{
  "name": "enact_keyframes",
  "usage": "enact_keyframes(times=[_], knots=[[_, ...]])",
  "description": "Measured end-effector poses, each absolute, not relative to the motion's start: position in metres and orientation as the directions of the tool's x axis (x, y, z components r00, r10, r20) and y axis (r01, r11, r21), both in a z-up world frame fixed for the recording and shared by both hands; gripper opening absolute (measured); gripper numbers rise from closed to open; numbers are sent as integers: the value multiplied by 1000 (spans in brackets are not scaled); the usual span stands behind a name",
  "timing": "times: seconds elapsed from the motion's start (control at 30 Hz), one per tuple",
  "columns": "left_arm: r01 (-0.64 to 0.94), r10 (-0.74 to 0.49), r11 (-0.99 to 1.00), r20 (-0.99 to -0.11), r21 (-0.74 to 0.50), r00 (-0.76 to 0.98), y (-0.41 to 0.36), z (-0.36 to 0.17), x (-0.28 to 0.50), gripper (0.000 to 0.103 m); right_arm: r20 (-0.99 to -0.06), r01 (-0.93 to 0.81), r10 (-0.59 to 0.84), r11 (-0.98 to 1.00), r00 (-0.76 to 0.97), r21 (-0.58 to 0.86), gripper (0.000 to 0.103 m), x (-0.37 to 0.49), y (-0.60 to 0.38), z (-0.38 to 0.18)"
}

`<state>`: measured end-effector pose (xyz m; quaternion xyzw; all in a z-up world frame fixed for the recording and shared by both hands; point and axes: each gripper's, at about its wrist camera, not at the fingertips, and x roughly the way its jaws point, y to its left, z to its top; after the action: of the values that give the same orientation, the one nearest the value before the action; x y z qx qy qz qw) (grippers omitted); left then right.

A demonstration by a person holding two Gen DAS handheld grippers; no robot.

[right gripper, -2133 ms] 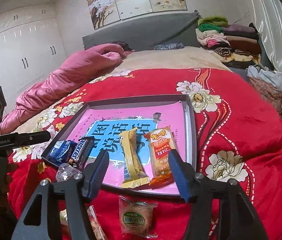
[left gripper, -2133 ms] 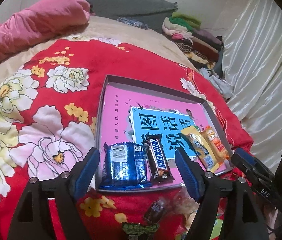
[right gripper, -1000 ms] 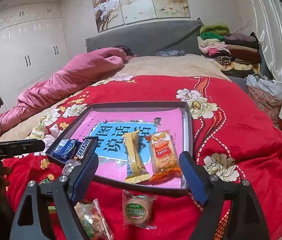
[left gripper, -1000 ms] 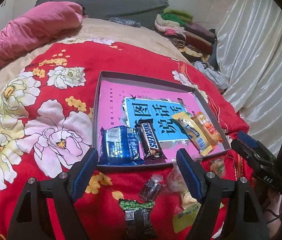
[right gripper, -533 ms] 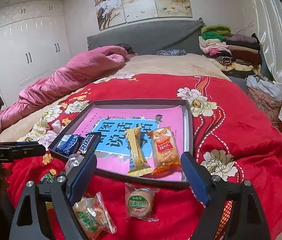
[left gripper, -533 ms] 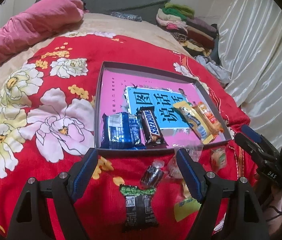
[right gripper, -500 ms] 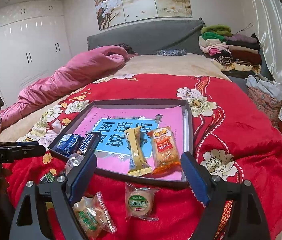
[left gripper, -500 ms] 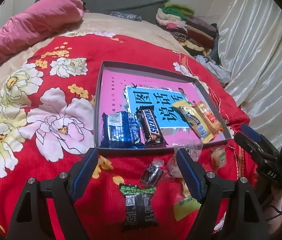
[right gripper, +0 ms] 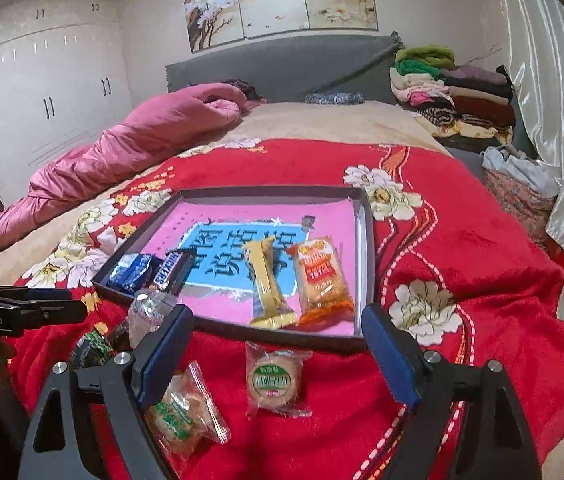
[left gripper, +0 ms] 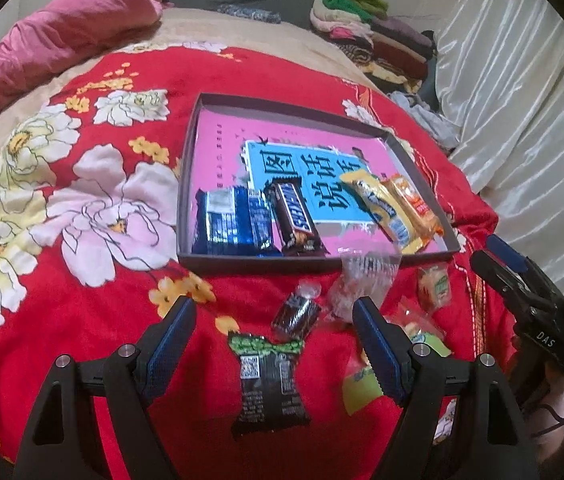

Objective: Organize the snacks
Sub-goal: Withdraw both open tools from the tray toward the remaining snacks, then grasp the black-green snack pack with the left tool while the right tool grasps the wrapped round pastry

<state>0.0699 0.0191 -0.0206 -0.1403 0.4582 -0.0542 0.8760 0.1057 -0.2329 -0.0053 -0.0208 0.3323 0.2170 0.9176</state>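
A shallow dark box [left gripper: 242, 266] with a pink floor lies on the red flowered blanket; its front wall also shows in the right wrist view [right gripper: 282, 334]. Inside lie a blue packet [left gripper: 232, 220], a Snickers bar [left gripper: 295, 220], a yellow bar [left gripper: 383, 208] and an orange packet [left gripper: 411, 200]. Loose snacks lie in front of it: a black-and-green packet [left gripper: 268, 384], a small dark candy [left gripper: 295, 314], clear-wrapped pieces [left gripper: 357, 280], and a round green-label cake [right gripper: 274, 380]. My left gripper [left gripper: 274, 340] is open above the black packet. My right gripper [right gripper: 278, 356] is open around the round cake.
A rolled pink quilt [right gripper: 130, 148] lies at the far left of the bed. Folded clothes [right gripper: 449, 92] are stacked at the far right by a white curtain [left gripper: 521, 100]. The blanket's right edge drops off the bed.
Both grippers have pulled back from the box toward the near edge of the bed. More loose snacks in front of the box have come into view. Both stay open.
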Motion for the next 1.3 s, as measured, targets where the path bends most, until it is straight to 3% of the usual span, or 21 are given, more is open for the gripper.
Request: enact_keyframes(times=[0.97,1.3], knots=[[-50,-239,955,-860,-292,452,10,-57,58,82,-779,-377,343,914,525,148,85,121,-232,-51],[-52,-234,957,-863,-286,447,9,-61,60,82,-809,-404,331,906,487,128,66,125,-224,-64]])
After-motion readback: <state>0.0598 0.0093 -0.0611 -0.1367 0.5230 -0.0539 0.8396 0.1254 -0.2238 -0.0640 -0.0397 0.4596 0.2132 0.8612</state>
